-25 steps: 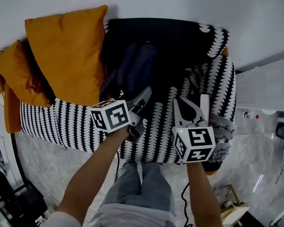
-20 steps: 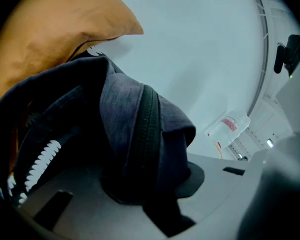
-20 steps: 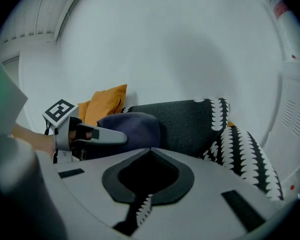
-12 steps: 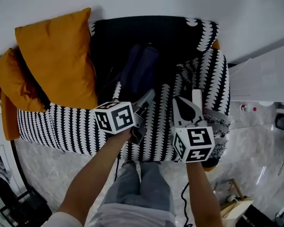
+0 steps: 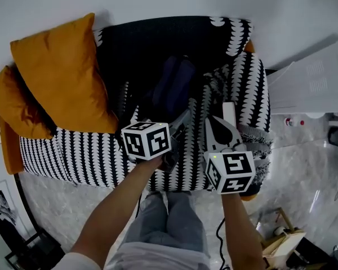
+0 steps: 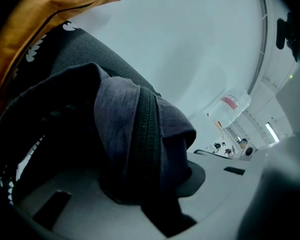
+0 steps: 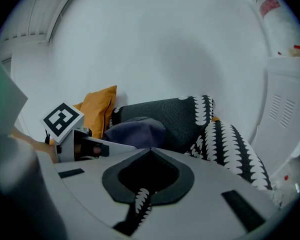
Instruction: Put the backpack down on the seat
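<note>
Two tongs are in your hands, held out over a sofa with a black-and-white patterned cover. Your left tongs [image 5: 182, 122] are closed on the backpack [image 5: 174, 86], a dark blue-grey fabric bag. In the left gripper view, a fold of the bag's cloth with a dark band running down it is pinched between the jaws [image 6: 150, 184] and fills the middle of the picture [image 6: 135, 129].

From the head view, the backpack stands upright at the back of the seat [image 5: 90, 151], against the dark backrest [image 5: 158, 38]. No view shows whether its bottom rests fully on the surface.

Your right tongs [image 5: 221, 129] hover just beside the left ones, over the front of the seat near the patterned armrest. In the right gripper view the jaws meet at their tips [image 7: 150, 151] and hold nothing; only the patterned cover shows through the gap behind them. That view also shows the backpack [image 7: 135, 129] further back.

Two orange cushions [image 5: 62, 72] lean at the left end of the sofa, apart from the bag.
</note>
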The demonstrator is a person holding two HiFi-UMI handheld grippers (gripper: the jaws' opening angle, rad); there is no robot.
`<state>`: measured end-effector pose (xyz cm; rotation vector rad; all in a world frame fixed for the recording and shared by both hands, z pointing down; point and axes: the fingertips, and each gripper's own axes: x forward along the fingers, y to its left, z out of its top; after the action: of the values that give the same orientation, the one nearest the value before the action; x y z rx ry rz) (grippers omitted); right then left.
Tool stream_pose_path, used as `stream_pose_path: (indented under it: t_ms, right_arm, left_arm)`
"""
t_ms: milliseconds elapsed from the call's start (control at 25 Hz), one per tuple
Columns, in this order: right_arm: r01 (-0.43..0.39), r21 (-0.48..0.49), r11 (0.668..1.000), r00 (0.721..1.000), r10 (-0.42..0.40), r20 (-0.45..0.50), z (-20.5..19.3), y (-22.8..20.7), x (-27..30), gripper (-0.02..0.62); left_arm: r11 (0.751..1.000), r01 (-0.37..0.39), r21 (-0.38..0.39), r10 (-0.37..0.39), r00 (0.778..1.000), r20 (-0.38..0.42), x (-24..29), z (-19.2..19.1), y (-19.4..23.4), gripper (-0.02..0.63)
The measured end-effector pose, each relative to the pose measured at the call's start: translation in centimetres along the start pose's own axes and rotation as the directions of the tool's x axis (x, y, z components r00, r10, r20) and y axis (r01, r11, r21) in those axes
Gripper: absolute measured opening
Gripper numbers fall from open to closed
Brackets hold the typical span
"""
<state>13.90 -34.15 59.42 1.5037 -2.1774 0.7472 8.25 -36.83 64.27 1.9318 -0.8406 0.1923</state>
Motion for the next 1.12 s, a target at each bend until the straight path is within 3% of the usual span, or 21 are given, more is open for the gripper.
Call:
stream_pose_path:
  t_ms: [880, 1120]
  right_arm:
    - [0.070, 0.048, 0.996, 0.997, -0.069, -0.028, -3.5, -3.1, -2.1, 0.002]
    - [0.090, 0.053, 0.994, 0.995, -0.088, -0.036, -4.0, -3.9, -2.5, 0.002]
  left_arm:
    - [0.998, 0.023, 0.054, -0.012, 0.982, -0.190, 6.0, -7.1, -0.8, 0.098]
    - [0.998, 0.035, 0.051, -0.022, 0.972, -0.233, 7.2, -8.6, -1.3, 0.153]
